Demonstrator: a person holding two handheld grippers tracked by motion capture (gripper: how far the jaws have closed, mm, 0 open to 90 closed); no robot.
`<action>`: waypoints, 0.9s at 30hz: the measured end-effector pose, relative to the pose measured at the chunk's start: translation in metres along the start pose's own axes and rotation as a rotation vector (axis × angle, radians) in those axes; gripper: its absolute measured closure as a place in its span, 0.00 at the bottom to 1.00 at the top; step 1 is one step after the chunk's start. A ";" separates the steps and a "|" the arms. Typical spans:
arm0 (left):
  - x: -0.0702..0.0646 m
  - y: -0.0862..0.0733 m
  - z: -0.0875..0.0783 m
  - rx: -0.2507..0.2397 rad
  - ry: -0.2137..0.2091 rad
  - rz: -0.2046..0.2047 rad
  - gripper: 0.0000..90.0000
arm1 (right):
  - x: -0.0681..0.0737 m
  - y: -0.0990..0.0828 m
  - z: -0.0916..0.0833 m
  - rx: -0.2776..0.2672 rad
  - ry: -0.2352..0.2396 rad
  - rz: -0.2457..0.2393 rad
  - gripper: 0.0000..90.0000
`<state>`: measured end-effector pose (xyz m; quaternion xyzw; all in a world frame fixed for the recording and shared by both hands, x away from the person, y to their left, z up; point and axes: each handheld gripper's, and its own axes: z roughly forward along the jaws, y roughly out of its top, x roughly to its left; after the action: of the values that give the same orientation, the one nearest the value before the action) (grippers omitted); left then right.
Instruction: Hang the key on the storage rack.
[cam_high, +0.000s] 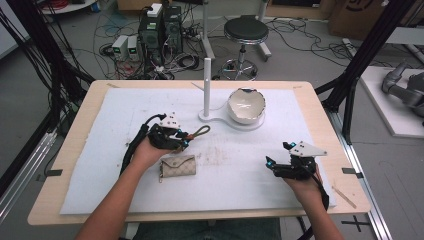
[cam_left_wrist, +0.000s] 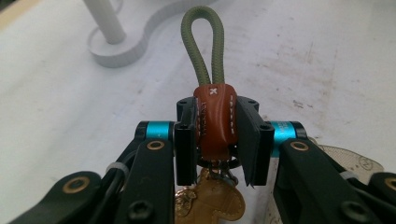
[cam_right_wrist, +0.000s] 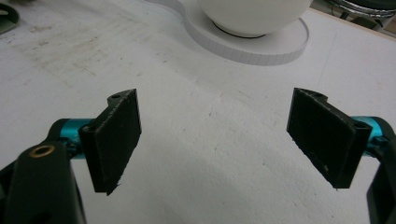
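My left gripper (cam_left_wrist: 215, 135) is shut on a key fob (cam_left_wrist: 214, 122) of brown leather with an olive cord loop (cam_left_wrist: 203, 42) pointing away from me and gold charms hanging below. From above, the left gripper (cam_high: 183, 138) holds the key fob (cam_high: 199, 132) just above the white mat (cam_high: 100, 165), left of centre. A beige wallet (cam_high: 178, 165) lies flat on the mat right beside that hand. At the right front, my right gripper (cam_high: 278, 160) hovers with jaws wide apart; in its own view the right gripper (cam_right_wrist: 215, 140) has only bare mat between its pads (cam_right_wrist: 116, 140).
A white stand with an upright post (cam_high: 207, 85) and a round base carrying a white bowl (cam_high: 246, 105) sits at the back centre of the mat; the base (cam_right_wrist: 261, 44) lies ahead of the right gripper. A wooden table edge (cam_high: 340, 150) frames the mat.
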<state>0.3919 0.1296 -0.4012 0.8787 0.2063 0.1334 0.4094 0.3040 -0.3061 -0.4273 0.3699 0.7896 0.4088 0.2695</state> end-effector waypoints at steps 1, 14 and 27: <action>0.001 0.006 -0.011 -0.030 0.018 0.000 0.78 | 0.001 0.001 0.000 -0.005 -0.001 0.000 0.20; 0.007 0.059 -0.053 -0.100 0.095 0.079 0.78 | 0.003 0.004 0.005 0.000 0.010 -0.008 0.20; 0.024 0.107 -0.072 -0.133 0.163 0.103 0.78 | 0.003 0.004 0.007 0.001 0.017 -0.009 0.20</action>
<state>0.4114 0.1271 -0.2720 0.8452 0.1842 0.2388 0.4413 0.3091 -0.2982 -0.4278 0.3631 0.7937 0.4103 0.2644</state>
